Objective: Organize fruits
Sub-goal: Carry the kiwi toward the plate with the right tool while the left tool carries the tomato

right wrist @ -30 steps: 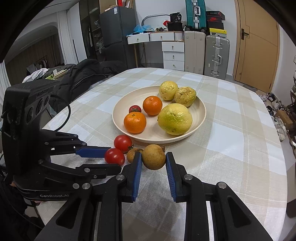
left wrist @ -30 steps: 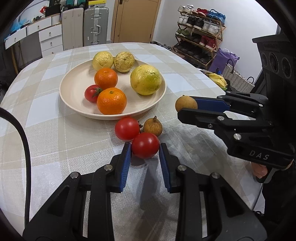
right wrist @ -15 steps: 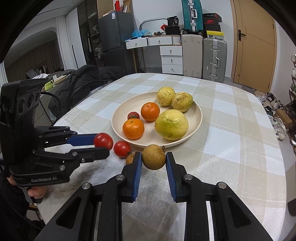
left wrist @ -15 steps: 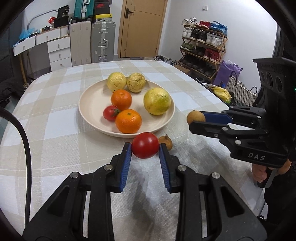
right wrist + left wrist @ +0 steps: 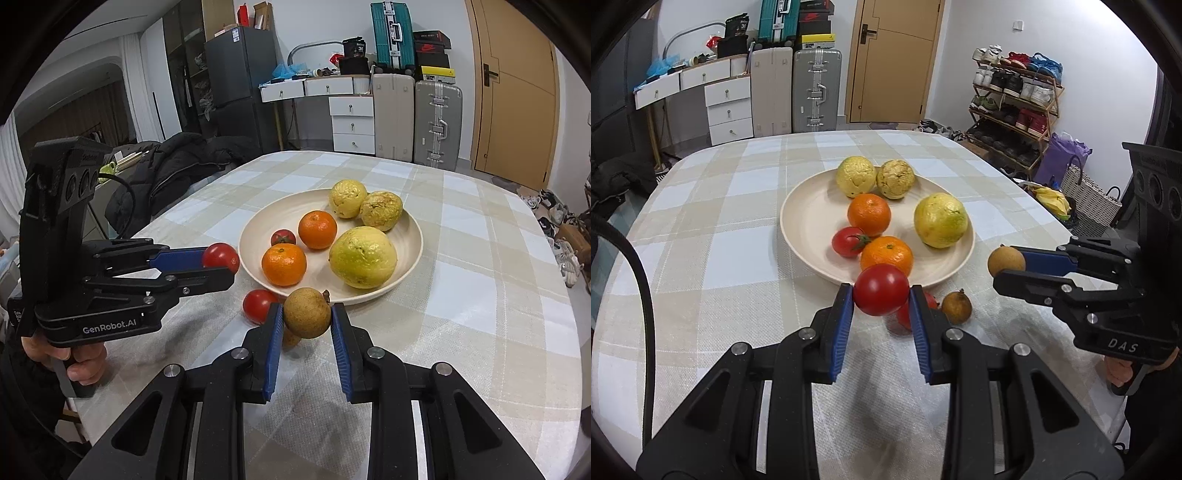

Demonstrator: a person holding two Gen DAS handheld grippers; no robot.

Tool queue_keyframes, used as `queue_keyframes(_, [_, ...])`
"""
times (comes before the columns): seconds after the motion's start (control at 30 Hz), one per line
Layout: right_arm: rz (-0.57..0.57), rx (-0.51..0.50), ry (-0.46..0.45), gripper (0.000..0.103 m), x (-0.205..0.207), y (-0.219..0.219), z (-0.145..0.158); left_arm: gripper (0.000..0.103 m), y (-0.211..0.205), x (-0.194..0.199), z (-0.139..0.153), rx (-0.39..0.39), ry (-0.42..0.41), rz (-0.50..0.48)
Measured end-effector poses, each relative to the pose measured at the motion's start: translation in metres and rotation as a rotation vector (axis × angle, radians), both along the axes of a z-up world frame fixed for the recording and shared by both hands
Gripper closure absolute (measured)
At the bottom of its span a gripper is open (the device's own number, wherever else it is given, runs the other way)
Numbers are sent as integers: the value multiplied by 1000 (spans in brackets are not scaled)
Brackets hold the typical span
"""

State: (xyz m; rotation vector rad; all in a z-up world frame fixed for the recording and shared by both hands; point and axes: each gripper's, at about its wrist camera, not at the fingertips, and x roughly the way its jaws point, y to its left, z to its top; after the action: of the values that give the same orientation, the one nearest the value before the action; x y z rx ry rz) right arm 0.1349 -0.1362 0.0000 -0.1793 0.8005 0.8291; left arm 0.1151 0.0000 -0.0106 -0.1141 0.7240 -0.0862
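Note:
My left gripper [image 5: 881, 295] is shut on a red tomato [image 5: 881, 289] and holds it above the table near the front rim of the cream plate [image 5: 809, 236]. It also shows in the right wrist view [image 5: 221, 264]. My right gripper [image 5: 306, 314] is shut on a brown round fruit [image 5: 306, 312], held above the table by the plate's rim [image 5: 255, 277]. The plate holds two oranges, a small tomato [image 5: 847, 240], a big yellow-green fruit [image 5: 940, 220] and two yellow fruits. A second tomato [image 5: 259, 305] and a small brown fruit [image 5: 956, 307] lie on the cloth.
The round table has a checked cloth [image 5: 713, 236]. Its right edge [image 5: 1052, 221] drops to a shoe rack and baskets. A dark jacket [image 5: 177, 166] lies past the left edge. Suitcases and drawers stand at the far wall.
My left gripper has lifted the tomato off the cloth and carried it up toward the plate. My right gripper has risen slightly with the brown fruit.

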Motion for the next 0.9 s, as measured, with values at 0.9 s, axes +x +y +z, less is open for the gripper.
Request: queue_keyframes(0.9, [-9, -11, 94, 76, 37, 34, -3, 75, 28, 51, -10, 8, 42, 64])
